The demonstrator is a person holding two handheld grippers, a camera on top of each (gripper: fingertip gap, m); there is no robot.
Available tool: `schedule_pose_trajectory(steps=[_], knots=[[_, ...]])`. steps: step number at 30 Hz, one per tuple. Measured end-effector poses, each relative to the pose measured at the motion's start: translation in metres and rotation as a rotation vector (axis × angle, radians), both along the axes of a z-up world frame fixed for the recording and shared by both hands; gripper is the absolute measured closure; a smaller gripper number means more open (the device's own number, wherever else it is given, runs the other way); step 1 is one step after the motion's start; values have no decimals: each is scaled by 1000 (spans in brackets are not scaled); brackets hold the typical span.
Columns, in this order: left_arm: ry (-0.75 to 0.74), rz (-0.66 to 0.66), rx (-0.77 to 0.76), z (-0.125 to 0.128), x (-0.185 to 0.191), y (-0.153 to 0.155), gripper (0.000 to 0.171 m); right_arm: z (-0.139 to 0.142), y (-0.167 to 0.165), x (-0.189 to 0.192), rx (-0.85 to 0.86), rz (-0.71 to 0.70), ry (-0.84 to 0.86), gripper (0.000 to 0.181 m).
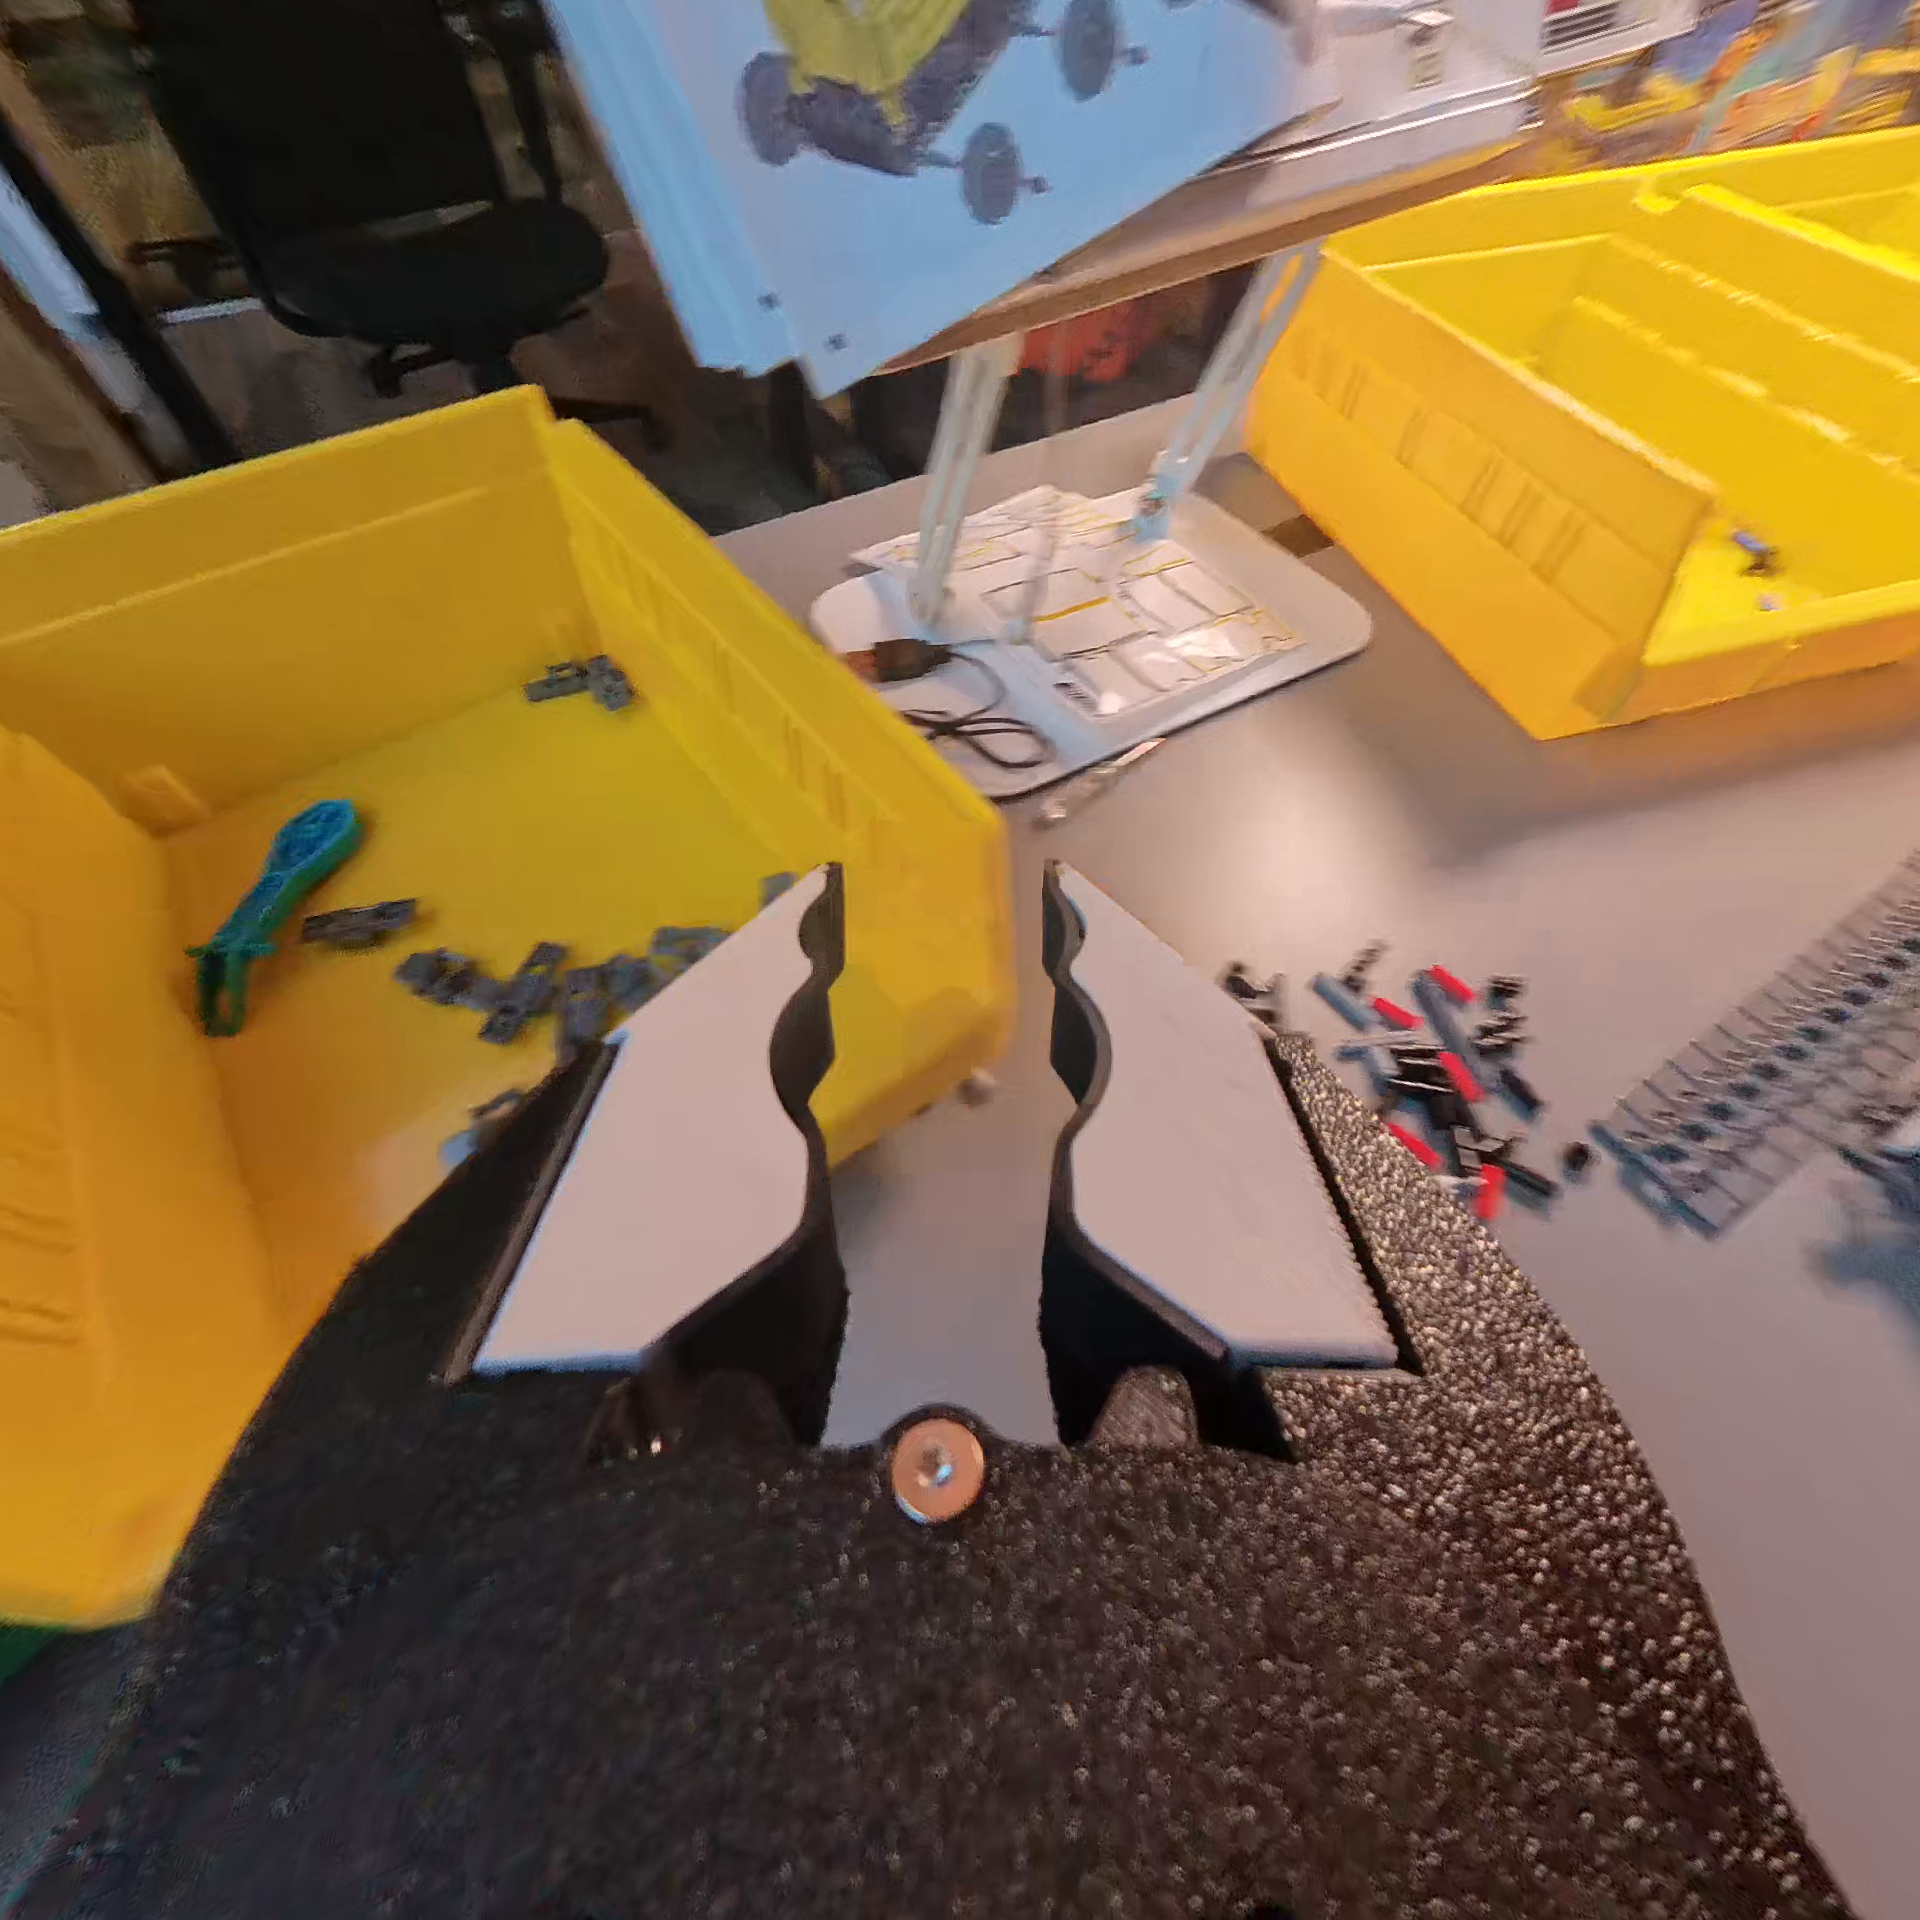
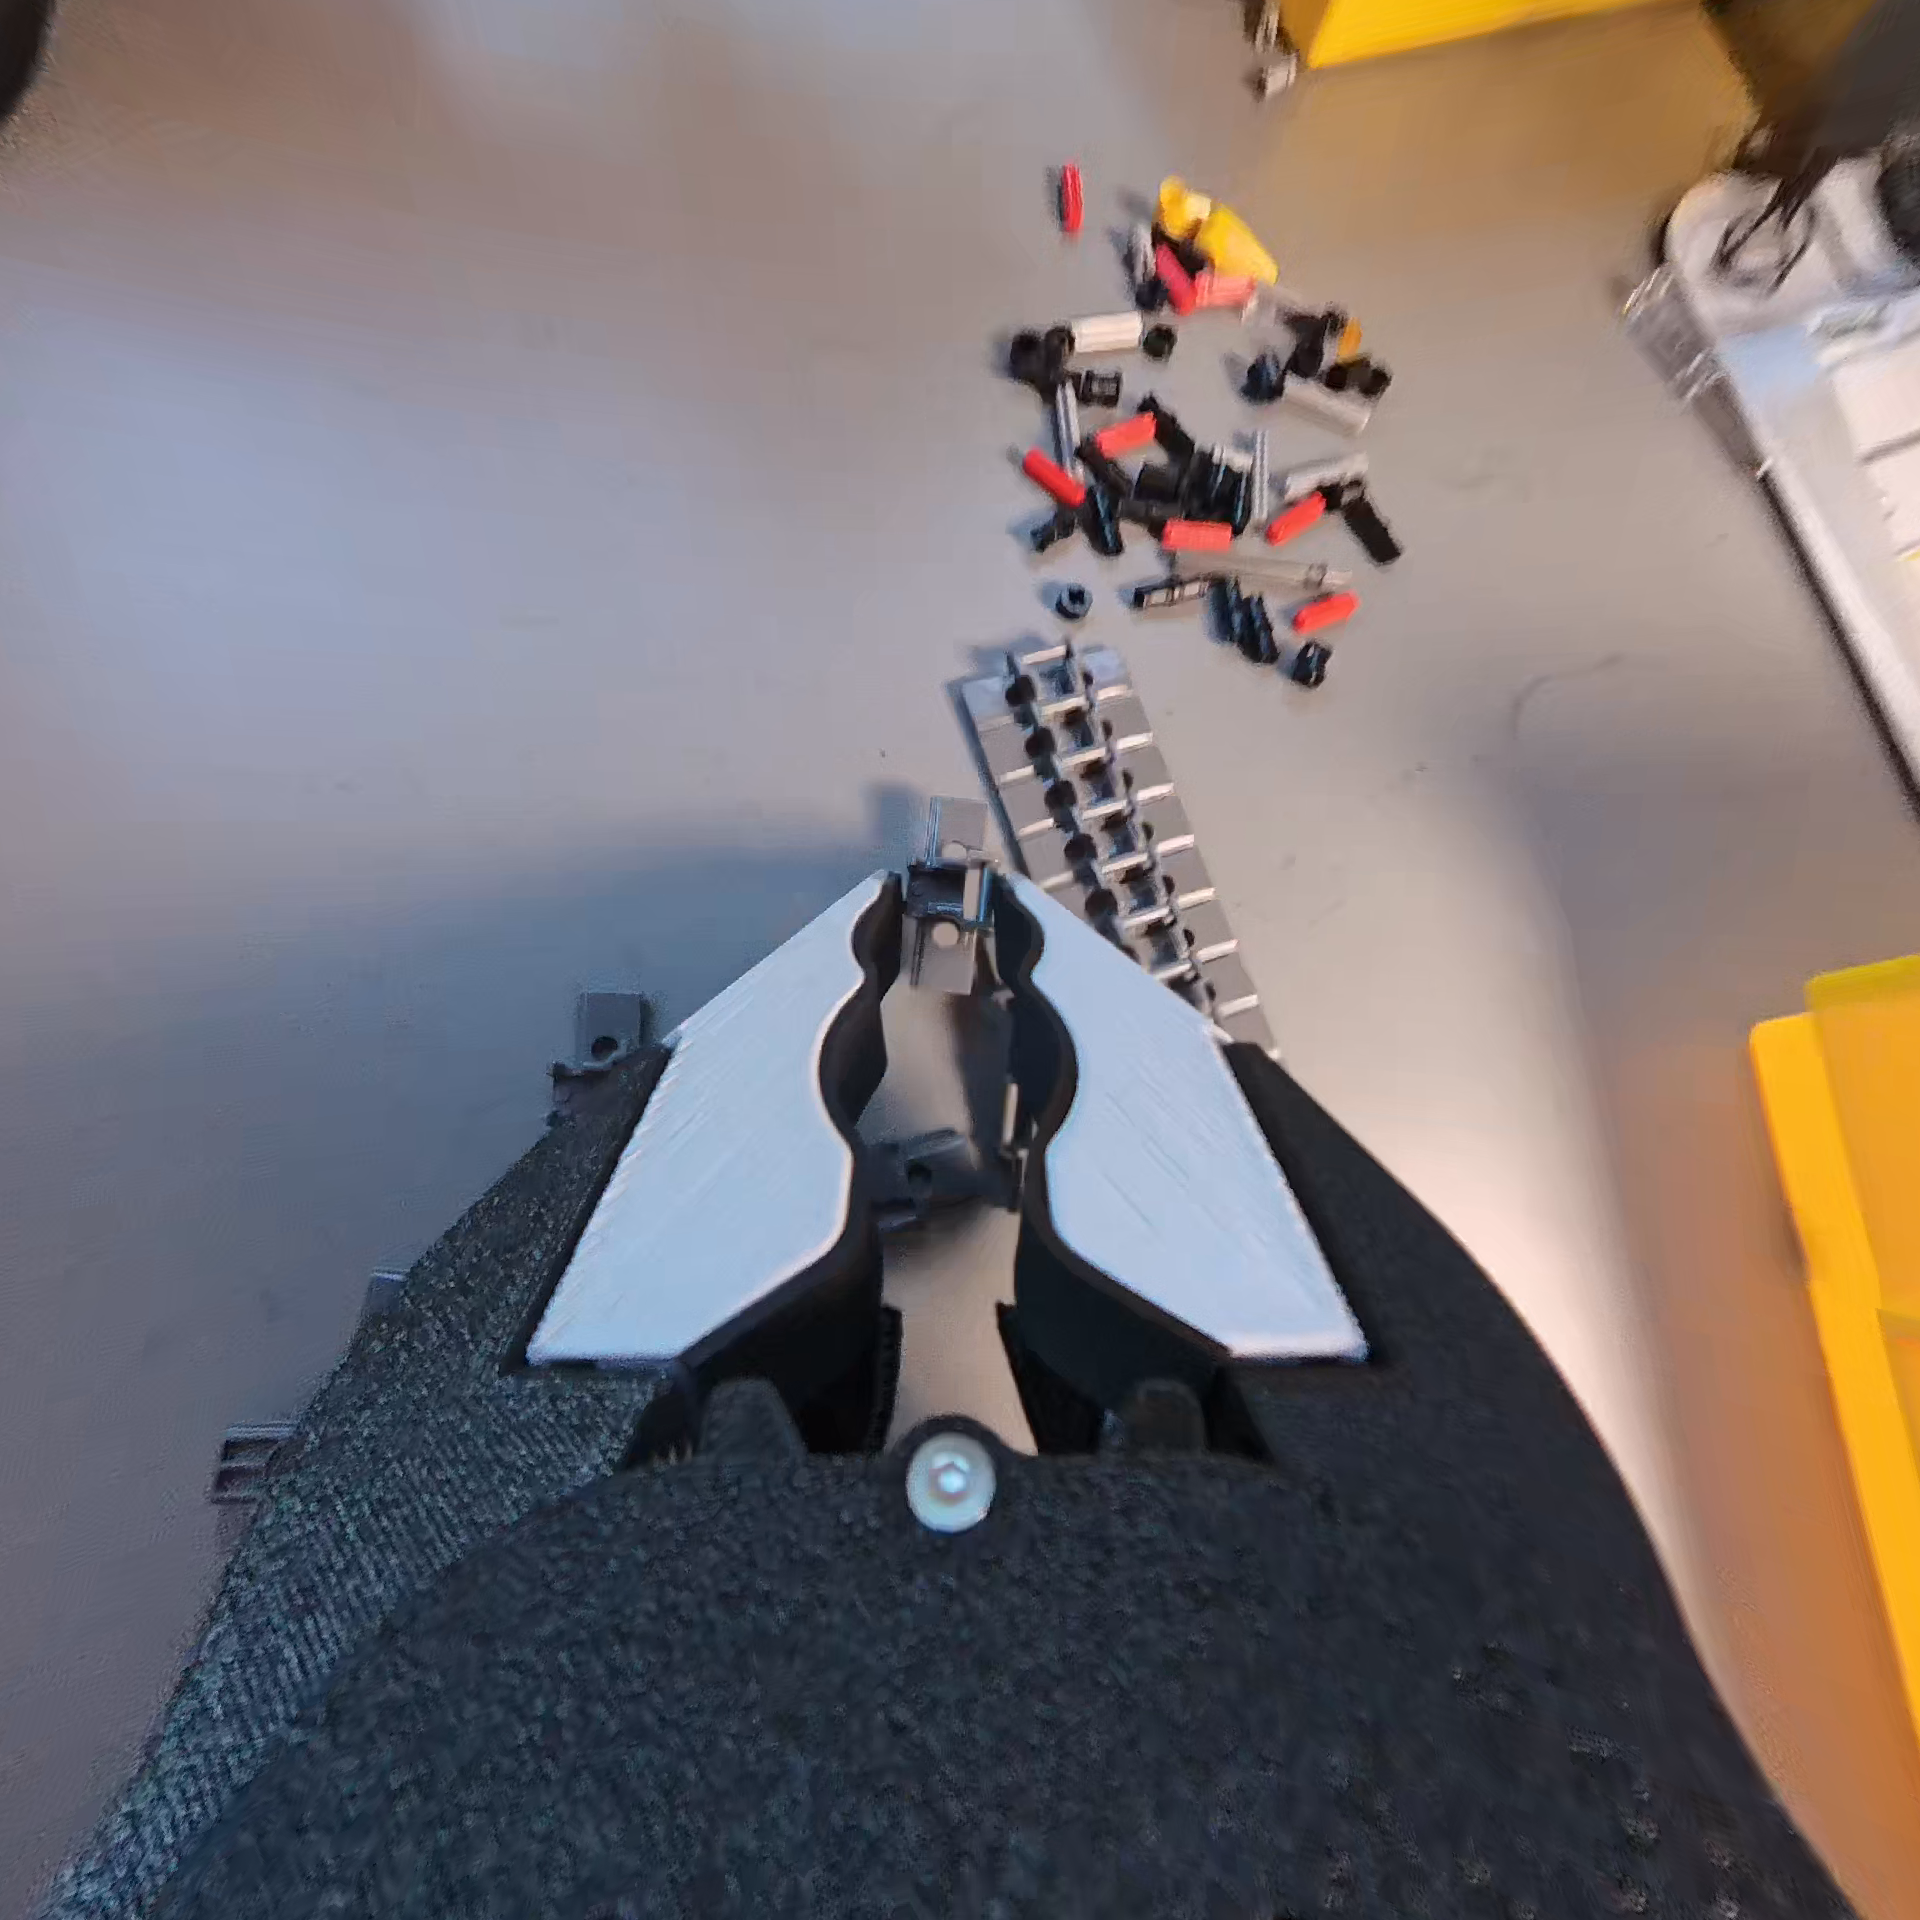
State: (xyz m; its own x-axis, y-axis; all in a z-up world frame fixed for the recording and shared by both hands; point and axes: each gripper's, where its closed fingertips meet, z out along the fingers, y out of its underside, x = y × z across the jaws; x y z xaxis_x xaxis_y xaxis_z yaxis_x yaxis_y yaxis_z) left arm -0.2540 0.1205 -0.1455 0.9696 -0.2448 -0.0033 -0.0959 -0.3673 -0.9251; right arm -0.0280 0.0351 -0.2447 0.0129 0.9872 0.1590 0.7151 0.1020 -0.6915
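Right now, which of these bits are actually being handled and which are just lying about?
Being handled:
- right gripper, shut on a grey link
- grey track beside it
- left gripper, open and empty, by the yellow bin of grey links

Lying about:
- pile of small parts
- green tool
- tray
- far bin
- booklet on a stand

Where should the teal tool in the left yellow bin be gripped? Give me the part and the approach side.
Grip the teal tool across its narrow neck, between the wide meshed head and the thinner tail. It lies flat on the floor of the yellow bin, with walls rising around it, so come straight down from above with the fingers straddling the neck. The open left gripper looks nearest.
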Motion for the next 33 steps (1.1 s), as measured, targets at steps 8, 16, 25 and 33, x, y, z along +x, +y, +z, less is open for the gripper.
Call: schedule_pose_trajectory(steps=[8,16,25,33], knots=[[-605,-797,-336,0,193,-98,128,80,-10,-19,453,119,346,166],[-534,-918,-284,11,215,-113,165,111,-23,-17,551,141,484,167],[0,-95,139,30,29,-14,165,36,16,23,14,-20,134,147],[3,227,-14,-12,-81,14,164,-6,16,39,-62,-68,-48,156]])
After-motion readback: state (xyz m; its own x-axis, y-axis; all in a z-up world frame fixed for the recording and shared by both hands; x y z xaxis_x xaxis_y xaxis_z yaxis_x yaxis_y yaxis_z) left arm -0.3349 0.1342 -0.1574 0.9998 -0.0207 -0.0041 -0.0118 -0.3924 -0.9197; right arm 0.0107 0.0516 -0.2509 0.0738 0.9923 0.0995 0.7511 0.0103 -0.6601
